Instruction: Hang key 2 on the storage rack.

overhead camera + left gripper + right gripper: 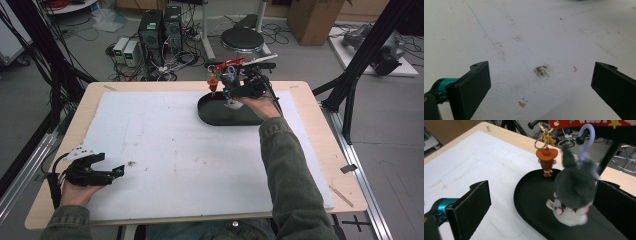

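My right gripper (235, 86) is raised over the far end of the black tray (210, 112), which lies on the white sheet (175, 150) covering the table (320, 145). In the right gripper view its jaws stand wide apart and released, gripping nothing. Between them and just ahead hangs a grey plush (574, 192) with a white, pink-spotted underside. It is blurred. It sits nearer my right jaw than my left; I cannot tell whether it touches that jaw. A lilac hook (586, 137) rises from the top of the plush toward a black bar above.

Ahead of the jaws and left of the plush hangs a small figure (546, 161) with an orange hat, on a gold clasp (544, 136). Its feet are just over the far rim of the tray (529, 202). A red strap (586, 123) with lettering runs across the top, above both hanging items. In the high view the same figure (213, 82) hangs below the red strap (227, 64) at the far edge of the tray.

My left gripper (102, 172) rests low at the near left corner of the sheet, well apart from the tray. Its jaws are also spread wide and empty. Between them lies bare sheet (536, 37) with a dark smudge (541, 70), and small orange marks (522, 104) nearer the jaws.
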The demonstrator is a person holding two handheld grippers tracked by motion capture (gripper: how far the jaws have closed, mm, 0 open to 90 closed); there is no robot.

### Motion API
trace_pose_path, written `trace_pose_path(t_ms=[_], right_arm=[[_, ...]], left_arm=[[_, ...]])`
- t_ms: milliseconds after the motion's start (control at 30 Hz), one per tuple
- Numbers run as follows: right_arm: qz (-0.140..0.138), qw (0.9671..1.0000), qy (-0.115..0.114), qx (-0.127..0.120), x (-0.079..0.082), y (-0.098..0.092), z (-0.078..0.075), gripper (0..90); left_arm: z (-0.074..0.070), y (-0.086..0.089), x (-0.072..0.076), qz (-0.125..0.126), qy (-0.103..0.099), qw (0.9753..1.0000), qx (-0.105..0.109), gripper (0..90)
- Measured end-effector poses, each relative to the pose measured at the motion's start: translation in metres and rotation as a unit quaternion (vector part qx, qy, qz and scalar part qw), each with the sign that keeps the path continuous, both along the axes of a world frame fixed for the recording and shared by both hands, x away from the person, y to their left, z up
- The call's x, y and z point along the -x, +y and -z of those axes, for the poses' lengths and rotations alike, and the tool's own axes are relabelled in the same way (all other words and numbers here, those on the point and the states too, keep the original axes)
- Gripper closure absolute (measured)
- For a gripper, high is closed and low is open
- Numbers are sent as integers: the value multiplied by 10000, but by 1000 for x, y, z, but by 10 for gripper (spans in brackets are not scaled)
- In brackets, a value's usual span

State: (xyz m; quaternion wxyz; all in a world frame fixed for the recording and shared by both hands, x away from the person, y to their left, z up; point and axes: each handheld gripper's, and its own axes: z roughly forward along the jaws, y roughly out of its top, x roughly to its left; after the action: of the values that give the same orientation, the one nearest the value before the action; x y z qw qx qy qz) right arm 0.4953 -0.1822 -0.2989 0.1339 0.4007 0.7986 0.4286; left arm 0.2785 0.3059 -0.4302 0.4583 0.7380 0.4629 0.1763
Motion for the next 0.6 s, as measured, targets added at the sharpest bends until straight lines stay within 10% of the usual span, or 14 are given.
trace_pose_path(t_ms=[600], right_arm=[[118, 9999, -97, -57, 20, -27, 17, 5]], left_arm=[[0, 1, 1, -19, 14, 10000, -6, 30]])
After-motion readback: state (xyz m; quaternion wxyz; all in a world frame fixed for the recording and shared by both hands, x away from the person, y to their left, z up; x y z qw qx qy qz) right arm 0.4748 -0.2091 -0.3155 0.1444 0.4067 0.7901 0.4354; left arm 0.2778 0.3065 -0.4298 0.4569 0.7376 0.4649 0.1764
